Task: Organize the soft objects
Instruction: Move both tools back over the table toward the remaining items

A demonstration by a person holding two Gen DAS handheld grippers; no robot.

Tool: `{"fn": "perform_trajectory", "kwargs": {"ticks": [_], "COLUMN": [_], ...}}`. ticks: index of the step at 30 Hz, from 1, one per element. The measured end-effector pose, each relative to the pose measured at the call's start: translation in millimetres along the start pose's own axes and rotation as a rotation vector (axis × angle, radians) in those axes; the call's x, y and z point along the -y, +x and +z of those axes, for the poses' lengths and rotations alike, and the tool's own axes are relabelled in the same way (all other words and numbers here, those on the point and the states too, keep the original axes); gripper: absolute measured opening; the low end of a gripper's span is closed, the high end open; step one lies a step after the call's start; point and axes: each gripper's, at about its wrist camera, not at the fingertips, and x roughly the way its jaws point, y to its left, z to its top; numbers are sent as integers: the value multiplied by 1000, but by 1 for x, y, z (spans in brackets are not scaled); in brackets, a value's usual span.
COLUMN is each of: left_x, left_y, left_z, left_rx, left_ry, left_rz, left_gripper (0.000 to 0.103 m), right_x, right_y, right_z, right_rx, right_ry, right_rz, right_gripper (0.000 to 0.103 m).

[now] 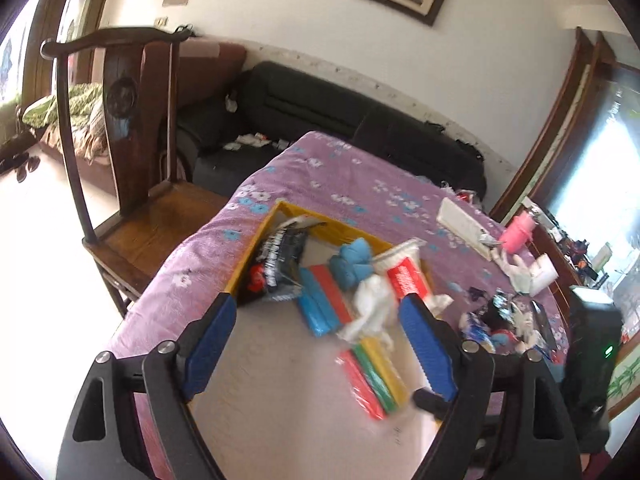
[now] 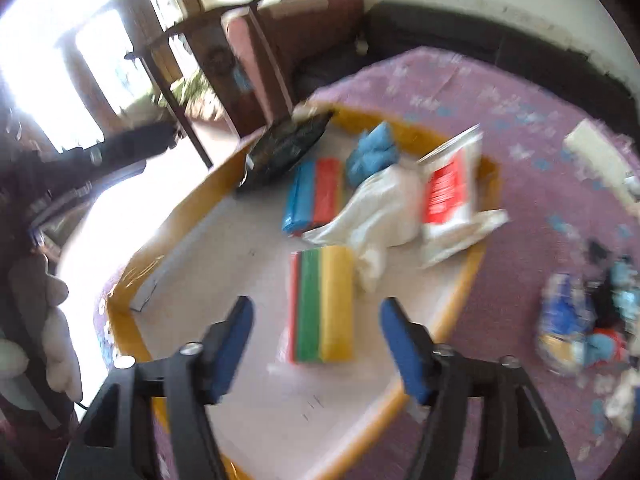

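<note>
Inside the yellow box (image 2: 472, 280) on the purple bench (image 1: 360, 184) lie the soft things: a striped pack (image 2: 324, 304) near the front, a white bag (image 2: 380, 208) behind it, a blue and red pack (image 2: 314, 196) and a blue cloth (image 2: 372, 152) farther back. Both the left tongs (image 1: 316, 320) and the right tongs (image 2: 316, 320) hang above the box, spread wide, holding nothing.

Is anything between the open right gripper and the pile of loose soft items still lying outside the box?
Yes. The yellow-walled box's rim lies between the right gripper and the blue-and-black pile on the purple floral cloth; nothing taller blocks it.
</note>
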Motion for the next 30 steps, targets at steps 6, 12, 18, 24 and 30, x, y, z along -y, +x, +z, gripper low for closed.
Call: {"fn": "perform_trajectory", "kwargs": {"ticks": [6,12,18,24,30], "left_x": [51,106,149,184,205], "left_y": [-11,5,15,37,64], "left_z": [-42,-87,-107,-114,-101], "left_rx": [-21,-138,-199,-262,-293], "left_ry": [43,137,204,227,220], "left_rz": [-79,-155,-178,-179,-137], "left_gripper": [88,88,88,88,88], "right_x": [54,131,214,267,287], "right_y": [-53,-99,-148,-172,-162], "right_z": [-56,-115,-154,-158,-154], "right_rx": [56,89,187,323,371], "right_ry": [120,292,464,502,506], "right_rz": [-59,-146,-269,-436,-472], "right_gripper": [79,79,79,81,81]}}
